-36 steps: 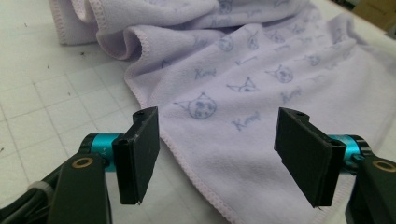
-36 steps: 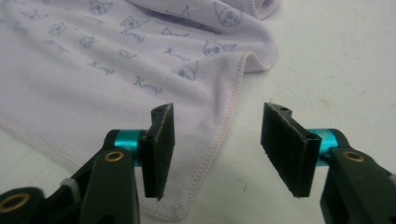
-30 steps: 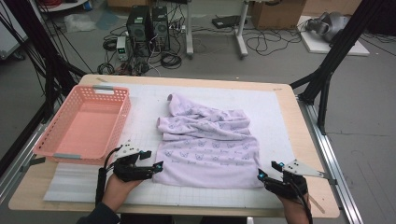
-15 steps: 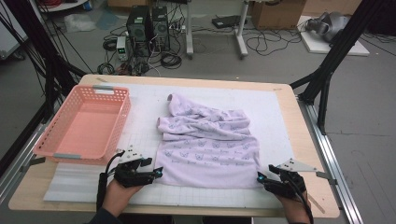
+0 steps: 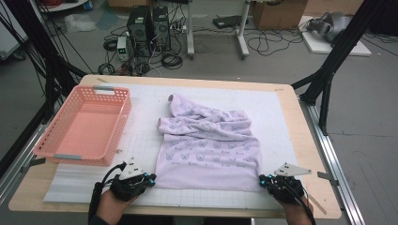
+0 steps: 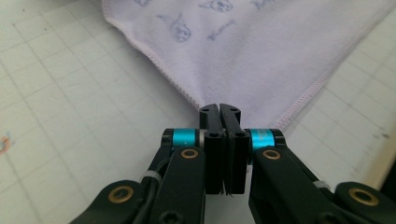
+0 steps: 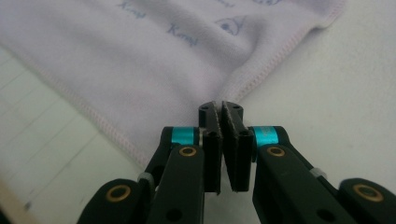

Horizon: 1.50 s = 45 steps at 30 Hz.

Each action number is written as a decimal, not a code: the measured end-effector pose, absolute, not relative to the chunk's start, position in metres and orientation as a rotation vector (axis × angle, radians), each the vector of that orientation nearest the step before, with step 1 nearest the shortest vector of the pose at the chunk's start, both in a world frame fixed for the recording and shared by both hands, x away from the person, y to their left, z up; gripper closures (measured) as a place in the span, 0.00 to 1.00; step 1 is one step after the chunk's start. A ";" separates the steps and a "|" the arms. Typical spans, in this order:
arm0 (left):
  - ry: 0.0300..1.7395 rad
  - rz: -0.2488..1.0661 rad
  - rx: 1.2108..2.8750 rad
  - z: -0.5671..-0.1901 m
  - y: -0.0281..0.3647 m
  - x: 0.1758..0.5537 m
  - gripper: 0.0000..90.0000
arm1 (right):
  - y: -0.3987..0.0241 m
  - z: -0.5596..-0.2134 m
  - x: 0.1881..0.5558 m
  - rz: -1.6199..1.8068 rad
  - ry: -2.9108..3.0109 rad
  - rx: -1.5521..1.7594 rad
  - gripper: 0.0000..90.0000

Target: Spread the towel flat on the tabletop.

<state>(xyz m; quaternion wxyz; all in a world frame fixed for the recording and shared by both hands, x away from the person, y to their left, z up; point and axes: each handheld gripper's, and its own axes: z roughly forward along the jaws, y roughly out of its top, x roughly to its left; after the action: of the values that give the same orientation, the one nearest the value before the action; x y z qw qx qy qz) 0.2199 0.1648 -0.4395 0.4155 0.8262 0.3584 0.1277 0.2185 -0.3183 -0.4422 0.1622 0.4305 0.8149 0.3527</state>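
Both claws, left [image 5: 151,178] and right [image 5: 263,179], freshly clamped on lilac towel [image 5: 209,147] corners, gridded white mat [image 5: 277,117], cable-strewn floor [image 5: 206,51].

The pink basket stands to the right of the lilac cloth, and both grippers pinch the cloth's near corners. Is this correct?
Not quite. In the high view the basket stands to the left of the cloth. The rest holds: the left gripper and right gripper pinch its near corners.

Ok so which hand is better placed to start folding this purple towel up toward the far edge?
Neither clearly. The left gripper is shut on the near left corner of the towel, the right gripper on its near right corner. Both jaws have just closed with cloth between them, so lifting both together looks best.
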 end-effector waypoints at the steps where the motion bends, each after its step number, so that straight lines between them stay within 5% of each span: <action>1: 0.896 0.305 2.057 -0.437 0.170 0.216 0.98 | -0.319 -0.442 0.215 1.013 2.331 1.229 0.96; 18: 0.820 0.121 2.124 -0.443 0.192 0.144 0.97 | -0.323 -0.426 0.148 1.065 2.516 1.166 0.96; 19: 0.820 0.120 2.124 -0.444 0.192 0.143 0.94 | -0.323 -0.427 0.146 1.062 2.544 1.172 0.94; 22: 0.872 0.171 2.071 -0.441 0.190 0.155 0.53 | -0.322 -0.428 0.147 1.103 2.472 1.177 0.75; 25: 0.899 0.234 1.976 -0.433 0.188 0.175 0.49 | -0.320 -0.427 0.161 1.158 2.359 1.204 0.65; 38: 1.009 0.324 1.958 -0.445 0.153 0.259 0.51 | -0.299 -0.444 0.238 1.061 2.209 1.336 0.64; 41: 0.964 0.364 2.018 -0.452 0.147 0.256 0.54 | -0.293 -0.447 0.238 1.018 2.214 1.323 0.76; 43: 0.916 0.382 2.051 -0.451 0.148 0.253 0.75 | -0.294 -0.446 0.237 1.040 2.249 1.321 0.95; 45: 0.901 0.364 2.067 -0.450 0.150 0.248 0.94 | -0.295 -0.445 0.234 1.042 2.255 1.336 0.96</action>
<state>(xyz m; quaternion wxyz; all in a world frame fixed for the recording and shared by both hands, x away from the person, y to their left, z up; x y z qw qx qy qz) 0.2481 0.1498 -0.4498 0.4157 0.8232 0.3586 0.1451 0.2339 -0.2948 -0.4450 0.1597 0.4676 0.7892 0.3647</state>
